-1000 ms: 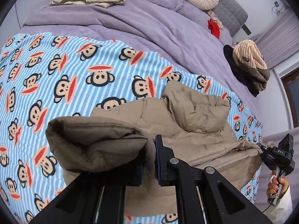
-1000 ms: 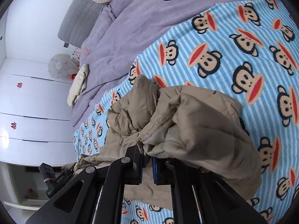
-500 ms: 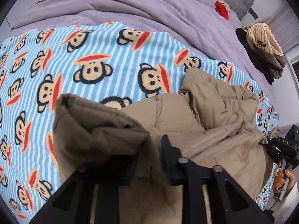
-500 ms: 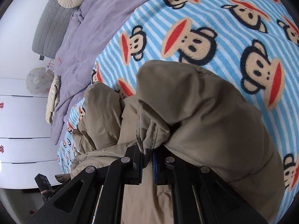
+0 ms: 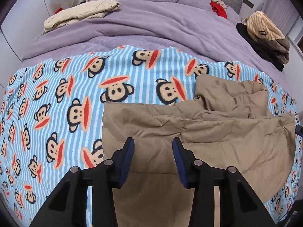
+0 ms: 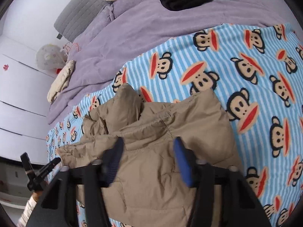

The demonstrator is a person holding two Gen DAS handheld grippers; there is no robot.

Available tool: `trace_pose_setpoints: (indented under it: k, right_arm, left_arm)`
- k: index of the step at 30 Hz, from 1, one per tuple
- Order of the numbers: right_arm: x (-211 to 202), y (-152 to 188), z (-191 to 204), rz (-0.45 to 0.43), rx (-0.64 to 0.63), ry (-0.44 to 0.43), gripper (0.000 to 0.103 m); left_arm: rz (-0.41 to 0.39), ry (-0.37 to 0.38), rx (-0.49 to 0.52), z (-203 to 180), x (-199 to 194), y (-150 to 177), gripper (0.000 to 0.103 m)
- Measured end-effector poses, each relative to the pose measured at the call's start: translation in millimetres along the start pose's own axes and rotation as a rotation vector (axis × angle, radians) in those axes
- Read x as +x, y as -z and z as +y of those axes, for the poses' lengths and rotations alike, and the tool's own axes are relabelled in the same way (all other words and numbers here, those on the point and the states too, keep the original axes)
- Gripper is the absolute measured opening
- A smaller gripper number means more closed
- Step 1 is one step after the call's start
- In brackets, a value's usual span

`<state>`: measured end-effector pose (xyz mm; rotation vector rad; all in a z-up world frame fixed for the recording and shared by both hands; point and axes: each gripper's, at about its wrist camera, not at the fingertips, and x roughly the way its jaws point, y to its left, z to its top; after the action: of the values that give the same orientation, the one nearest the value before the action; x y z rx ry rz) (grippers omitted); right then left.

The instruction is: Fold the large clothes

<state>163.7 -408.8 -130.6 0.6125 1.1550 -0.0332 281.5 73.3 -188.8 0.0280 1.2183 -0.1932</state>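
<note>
I have both grippers angled steeply down over the tan puffer jacket (image 5: pixel 198 132), which lies folded on the monkey-print blanket (image 5: pixel 66 98). My left gripper (image 5: pixel 153 147) is part open and closing, my right gripper (image 6: pixel 148 149) part open and widening; neither pinches cloth. Beyond the jacket's far edge, bare blanket runs to the purple duvet (image 5: pixel 151 24).
</note>
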Motion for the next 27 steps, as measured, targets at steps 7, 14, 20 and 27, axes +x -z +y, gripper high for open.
trace_pose_setpoints:
  k: [7, 14, 20, 27]
  right_arm:
    - [45.4, 8.4, -42.9, 0.020, 0.035, 0.171, 0.013]
    - [76.7, -16.4, -72.3, -0.044, 0.187, 0.217, 0.013]
    - [96.2, -22.6, -82.3, -0.045, 0.177, 0.230, 0.012]
    - [106.1, -32.4, -78.4, -0.039, 0.172, 0.261, 0.013]
  left_arm:
    - [0.004, -0.092, -0.057, 8.9, 58.3, -10.8, 0.045]
    - [0.017, -0.100, -0.100, 14.3, 96.1, -15.4, 0.046]
    - [0.022, -0.057, -0.142, 25.9, 114.5, -22.2, 0.047]
    - [0.048, -0.049, -0.220, 42.6, 116.6, -27.5, 0.058]
